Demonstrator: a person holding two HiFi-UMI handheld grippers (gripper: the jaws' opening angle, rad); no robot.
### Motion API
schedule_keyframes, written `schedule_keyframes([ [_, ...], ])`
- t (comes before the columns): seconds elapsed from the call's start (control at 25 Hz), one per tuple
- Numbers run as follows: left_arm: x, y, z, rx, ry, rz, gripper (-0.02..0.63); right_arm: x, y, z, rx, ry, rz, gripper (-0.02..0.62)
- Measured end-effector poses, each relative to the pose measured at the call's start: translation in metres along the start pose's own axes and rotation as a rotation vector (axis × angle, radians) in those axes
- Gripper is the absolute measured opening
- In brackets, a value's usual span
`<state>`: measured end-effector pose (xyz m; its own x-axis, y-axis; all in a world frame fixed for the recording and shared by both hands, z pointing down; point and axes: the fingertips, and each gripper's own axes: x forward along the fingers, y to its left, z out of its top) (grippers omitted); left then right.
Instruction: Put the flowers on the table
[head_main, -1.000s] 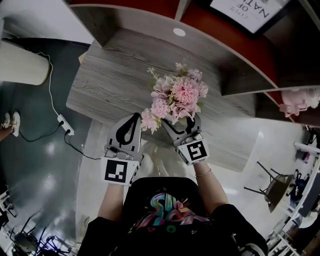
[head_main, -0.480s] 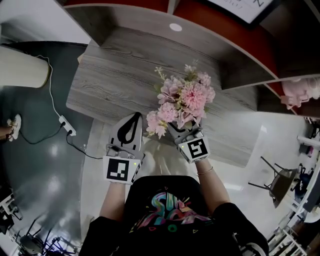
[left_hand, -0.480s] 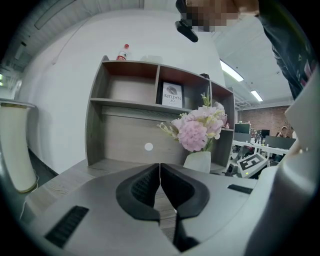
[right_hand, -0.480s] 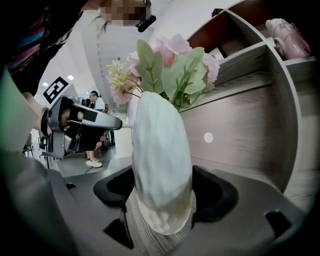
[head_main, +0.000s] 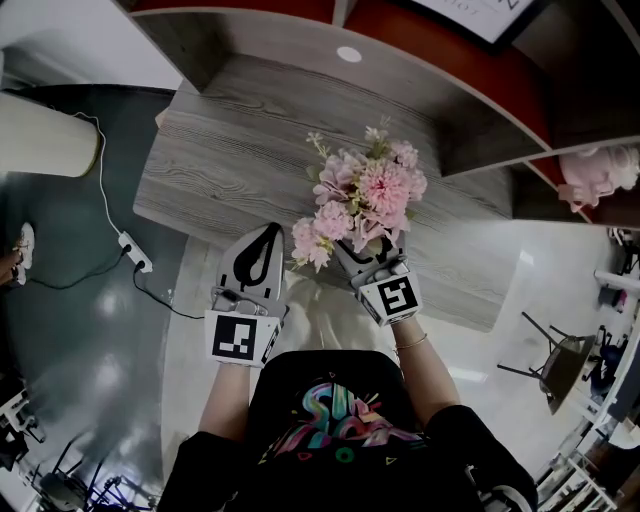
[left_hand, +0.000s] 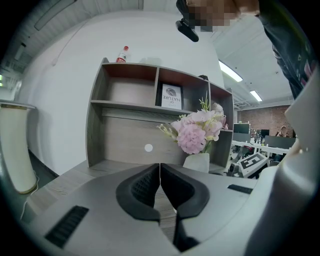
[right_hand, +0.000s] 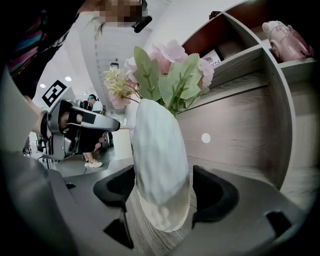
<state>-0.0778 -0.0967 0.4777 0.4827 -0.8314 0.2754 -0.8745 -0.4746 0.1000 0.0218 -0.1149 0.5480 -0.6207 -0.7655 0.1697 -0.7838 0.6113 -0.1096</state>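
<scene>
The flowers (head_main: 362, 195) are a bunch of pink, peony-like blooms with green leaves and a few pale cream sprigs, standing in a white vase (right_hand: 159, 165) with a matt, faintly dimpled skin and a rounded base. The vase sits between the two jaws of the right hand-held gripper (right_hand: 165, 187), roughly upright with the blooms on top. It is over the near part of the grey wood-grain surface (head_main: 230, 150), in front of the shelf unit's back panel. Whether its base touches the surface cannot be told.
</scene>
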Motion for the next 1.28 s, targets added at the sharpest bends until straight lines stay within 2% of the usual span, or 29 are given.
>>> schedule_keyframes([
  [0.16, -0.004, 0.001, 0.001, 0.001, -0.009, 0.005, 0.026, -0.007, 0.001, 0.004, 0.001, -0.015, 0.005, 0.36],
  [0.6, -0.008, 0.009, 0.011, -0.004, -0.043, 0.037, 0.026, -0.03, -0.003, -0.006, -0.007, 0.088, -0.002, 0.36],
  [0.96, -0.017, 0.012, 0.045, 0.006, -0.105, 0.064, 0.026, -0.058, -0.007, 0.024, -0.014, 0.093, 0.018, 0.36],
  [1.08, -0.022, 0.011, 0.057, 0.017, -0.122, 0.076, 0.026, -0.073, -0.013, 0.035, -0.007, 0.143, 0.01, 0.36],
  [1.28, -0.03, 0.009, 0.081, 0.034, -0.159, 0.094, 0.026, -0.094, -0.022, 0.078, -0.003, 0.056, -0.015, 0.36],
])
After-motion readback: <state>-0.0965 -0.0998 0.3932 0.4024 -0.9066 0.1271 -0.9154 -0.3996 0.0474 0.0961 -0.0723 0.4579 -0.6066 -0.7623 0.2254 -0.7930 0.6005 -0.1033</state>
